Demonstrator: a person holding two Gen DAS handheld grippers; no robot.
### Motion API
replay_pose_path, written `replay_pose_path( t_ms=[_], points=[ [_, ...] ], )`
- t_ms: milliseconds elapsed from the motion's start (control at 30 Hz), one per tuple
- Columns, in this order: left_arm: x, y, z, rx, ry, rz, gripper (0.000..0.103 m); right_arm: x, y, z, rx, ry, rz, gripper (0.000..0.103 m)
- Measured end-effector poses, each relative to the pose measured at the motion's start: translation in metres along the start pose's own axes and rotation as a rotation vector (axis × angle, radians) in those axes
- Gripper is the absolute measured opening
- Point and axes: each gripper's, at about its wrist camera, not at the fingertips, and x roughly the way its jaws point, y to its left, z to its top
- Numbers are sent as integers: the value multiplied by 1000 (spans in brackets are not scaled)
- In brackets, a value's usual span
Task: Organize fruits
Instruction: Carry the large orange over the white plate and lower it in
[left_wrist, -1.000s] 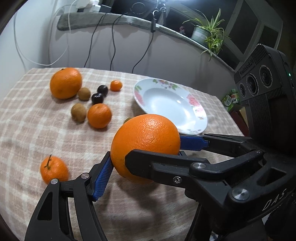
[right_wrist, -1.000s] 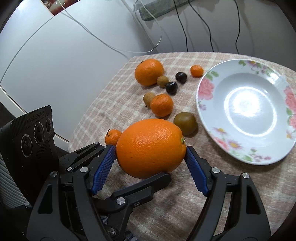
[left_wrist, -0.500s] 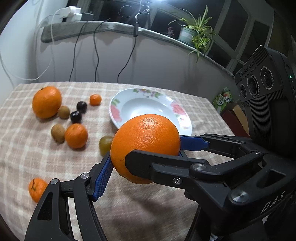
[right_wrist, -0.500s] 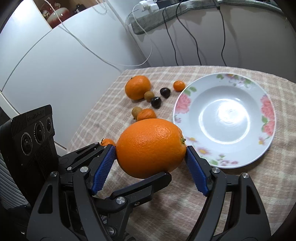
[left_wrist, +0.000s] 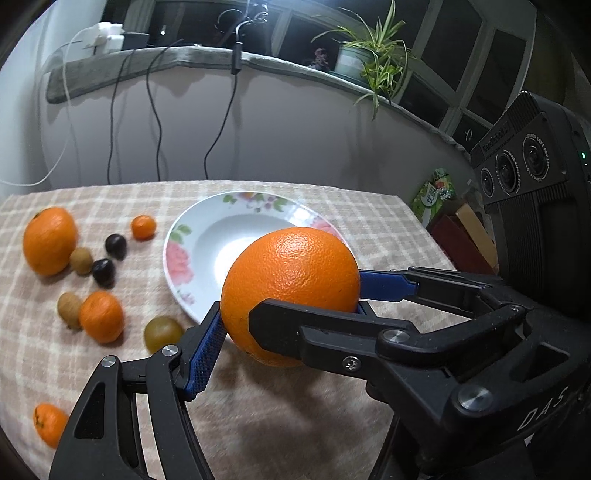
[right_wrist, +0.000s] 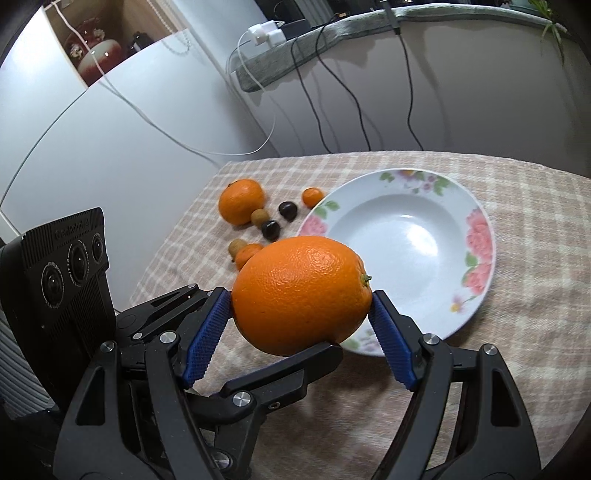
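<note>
Blue-padded black left tongs (left_wrist: 288, 314) and right tongs (right_wrist: 299, 332) both pinch one large round orange (right_wrist: 301, 297), held above the checked cloth. Just beyond: one white floral plate (right_wrist: 476, 236). Farther left lie nine small fruits: four mandarins, two brown, two dark, one green.

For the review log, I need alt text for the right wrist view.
Both grippers' fingers clamp one large orange above a checked tablecloth, beside an empty floral plate. Behind lie a mandarin, smaller fruits and dangling cables.
</note>
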Motion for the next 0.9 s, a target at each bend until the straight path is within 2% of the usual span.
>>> replay_pose_path(
  t_ms=[500, 900],
  points=[
    [36, -7, 19, 10, 48, -11, 69, 8, -42, 20, 42, 4, -16, 80],
    [46, -1, 23, -3, 69, -13, 69, 18, -49, 25, 43, 18, -23, 80]
  ],
)
